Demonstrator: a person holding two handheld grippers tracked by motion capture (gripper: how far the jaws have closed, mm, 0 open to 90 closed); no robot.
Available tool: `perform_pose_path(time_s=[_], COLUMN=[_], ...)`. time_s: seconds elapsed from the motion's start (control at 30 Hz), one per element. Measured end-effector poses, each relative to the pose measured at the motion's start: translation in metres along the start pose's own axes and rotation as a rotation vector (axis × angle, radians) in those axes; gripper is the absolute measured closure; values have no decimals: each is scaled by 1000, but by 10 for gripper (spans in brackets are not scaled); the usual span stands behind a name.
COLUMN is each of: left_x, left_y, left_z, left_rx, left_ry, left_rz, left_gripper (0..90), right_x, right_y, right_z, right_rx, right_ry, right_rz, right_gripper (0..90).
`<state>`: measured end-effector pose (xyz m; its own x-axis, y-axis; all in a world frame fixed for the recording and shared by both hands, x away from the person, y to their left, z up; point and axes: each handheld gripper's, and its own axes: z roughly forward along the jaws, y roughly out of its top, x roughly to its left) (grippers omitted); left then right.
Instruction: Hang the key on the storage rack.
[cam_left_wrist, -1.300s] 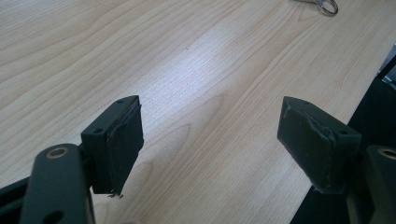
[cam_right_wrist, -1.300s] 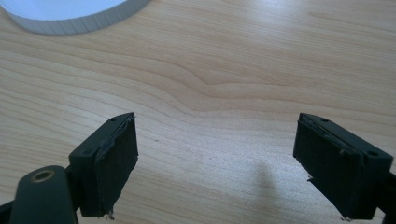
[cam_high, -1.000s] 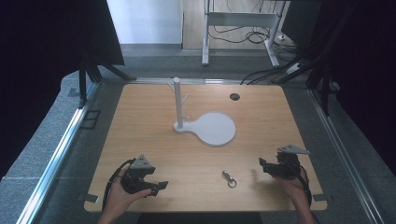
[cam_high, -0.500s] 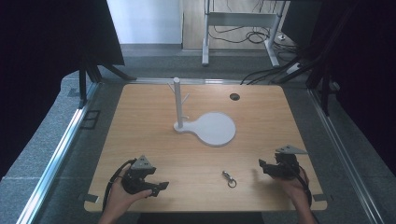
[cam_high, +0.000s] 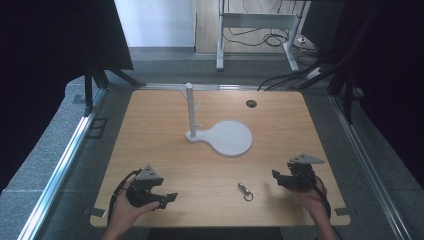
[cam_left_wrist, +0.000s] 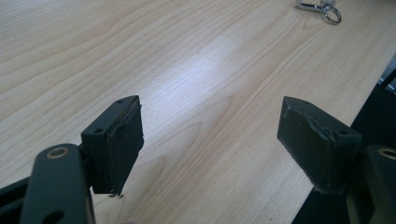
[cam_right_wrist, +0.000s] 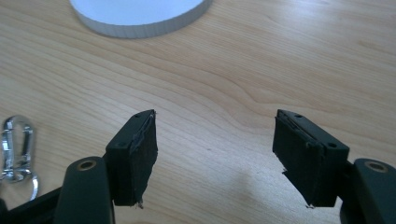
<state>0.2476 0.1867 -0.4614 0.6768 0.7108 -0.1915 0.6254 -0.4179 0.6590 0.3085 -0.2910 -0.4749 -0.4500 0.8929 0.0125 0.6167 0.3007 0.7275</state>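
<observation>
From the high view, a small metal clip with a ring (cam_high: 244, 190) lies on the wooden table (cam_high: 165, 135) toward six o'clock, between the left hand-held gripper (cam_high: 159, 196) at about seven o'clock and the right hand-held gripper (cam_high: 280, 178) at about four o'clock; the right one looks somewhat nearer, and the clip's long axis runs roughly from eleven to five. A white stand with a post and a round base (cam_high: 231, 137) sits at the table's centre, well apart from both. In the left hand-held gripper view (cam_left_wrist: 210, 135), the jaws stand wide apart with nothing between them, and the clip (cam_left_wrist: 322, 6) sits far off at one o'clock, cut off by the top edge. In the right hand-held gripper view (cam_right_wrist: 215, 149), the jaws are likewise wide and empty (bare wood between them); the clip (cam_right_wrist: 17, 149) lies at nine o'clock, partly cropped by the left edge, with the round base (cam_right_wrist: 140, 14) at eleven o'clock, its post out of frame.
</observation>
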Motion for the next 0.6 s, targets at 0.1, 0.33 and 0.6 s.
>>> perform_pose_path(time_s=[0.1, 0.33, 0.6], left_x=[0, -1, -3], left_y=[0, 0, 0], left_z=[0, 0, 3], left_rx=[-2, -6, -2], left_ry=[-4, -7, -19], left_rz=[-2, -1, 7], left_gripper=[230, 236, 238], right_x=[4, 13, 21], right_y=[5, 16, 27], right_z=[-4, -8, -17], right_rx=[8, 32, 91], right_ry=[13, 47, 74], right_rz=[-26, -59, -96], right_gripper=[326, 369, 394])
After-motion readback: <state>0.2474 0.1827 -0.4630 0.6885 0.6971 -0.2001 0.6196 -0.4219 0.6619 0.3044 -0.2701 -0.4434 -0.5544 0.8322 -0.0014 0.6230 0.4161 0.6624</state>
